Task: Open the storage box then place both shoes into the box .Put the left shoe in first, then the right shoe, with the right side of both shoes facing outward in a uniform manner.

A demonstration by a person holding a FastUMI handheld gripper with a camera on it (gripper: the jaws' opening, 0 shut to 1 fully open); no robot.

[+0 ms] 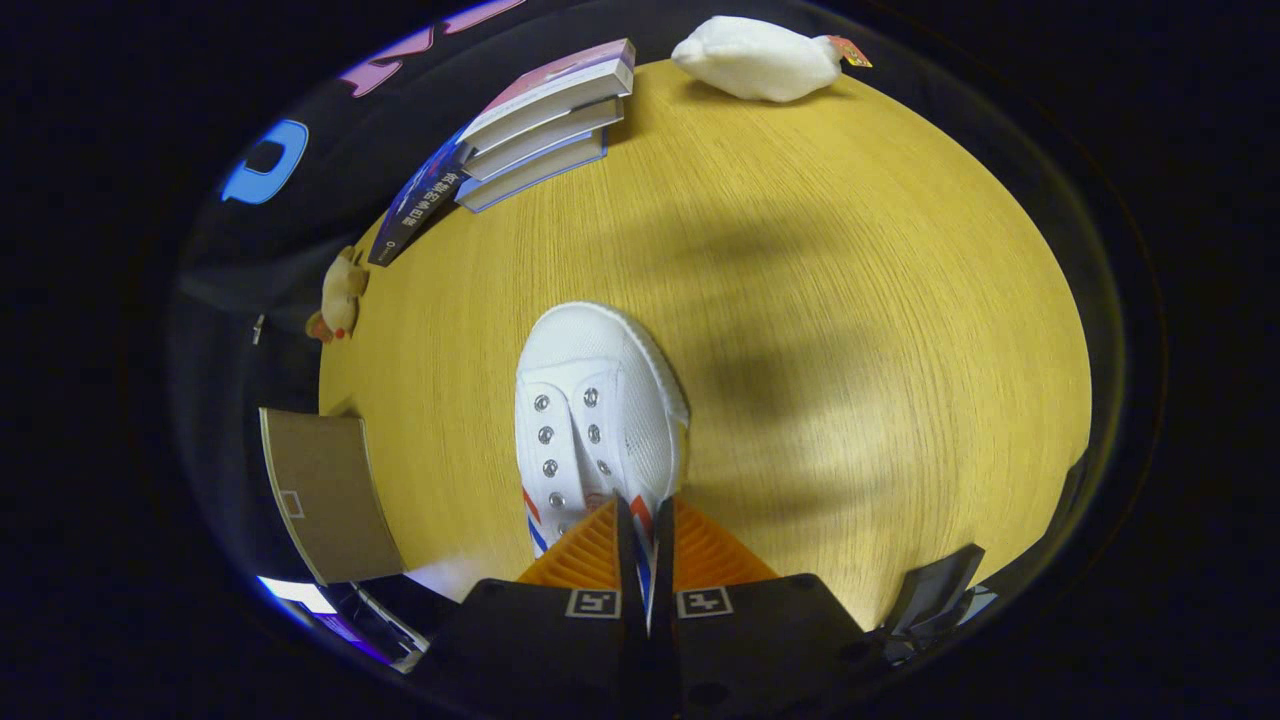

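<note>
I've got the shoe [598, 420] pinched by its side wall, my gripper [645, 540] clamped thin on the canvas so it hangs toe-forward over the table [850, 300]. The box [325, 495] sits off to my left, flap up.

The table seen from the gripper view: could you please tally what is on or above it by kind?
Shoes: 1, the white shoe, its side wall pinched in the gripper jaws
Books: 3, stacked
Plush toys: 2, white plush, small tan plush
Cardboard panel: 1
Total: 7
</note>
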